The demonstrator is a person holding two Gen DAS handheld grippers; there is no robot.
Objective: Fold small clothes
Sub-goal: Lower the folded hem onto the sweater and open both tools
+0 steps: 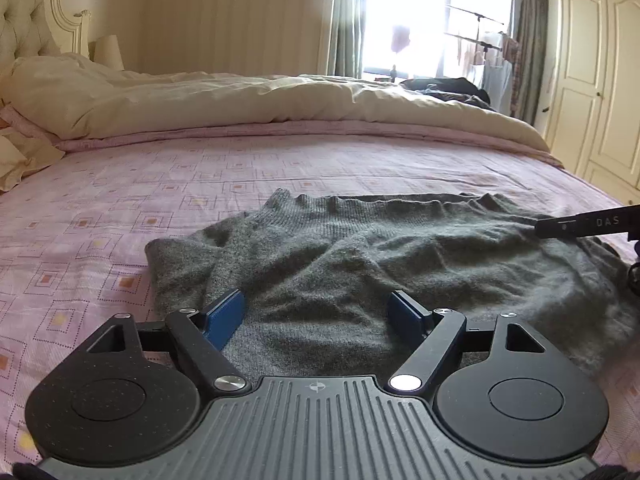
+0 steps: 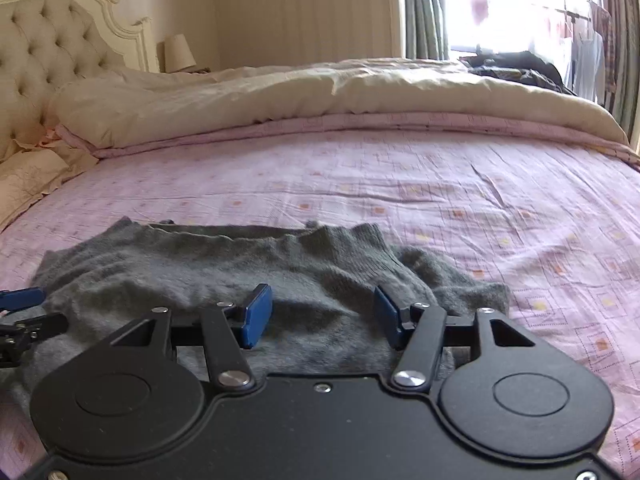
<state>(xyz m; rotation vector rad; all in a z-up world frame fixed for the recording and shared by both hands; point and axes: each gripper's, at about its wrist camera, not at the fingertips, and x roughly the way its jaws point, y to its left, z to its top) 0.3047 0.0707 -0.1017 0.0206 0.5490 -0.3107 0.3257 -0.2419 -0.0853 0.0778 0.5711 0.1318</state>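
On the pink patterned bedsheet (image 1: 120,216) a small grey knitted garment (image 1: 360,264) lay spread but rumpled, its ribbed edge turned toward the far side of the bed and a fold of fabric bunched at its left end. Over that left part the left gripper (image 1: 316,312) hung low with its blue pads (image 1: 224,316) spread wide; knit showed between and under them, but neither pad pressed on it. Farther right, over the garment's other half, the right gripper (image 2: 320,314) sat with its blue pads (image 2: 256,312) apart as well, cloth lying beneath the gap and nothing pinched. In the left wrist view a black part of the right tool (image 1: 588,224) reached in from the right edge above the knit. Behind the garment a cream duvet (image 1: 240,100) was heaped along the far side of the bed, with a tufted headboard (image 2: 52,48) at the left and a bright window (image 1: 408,16) beyond.
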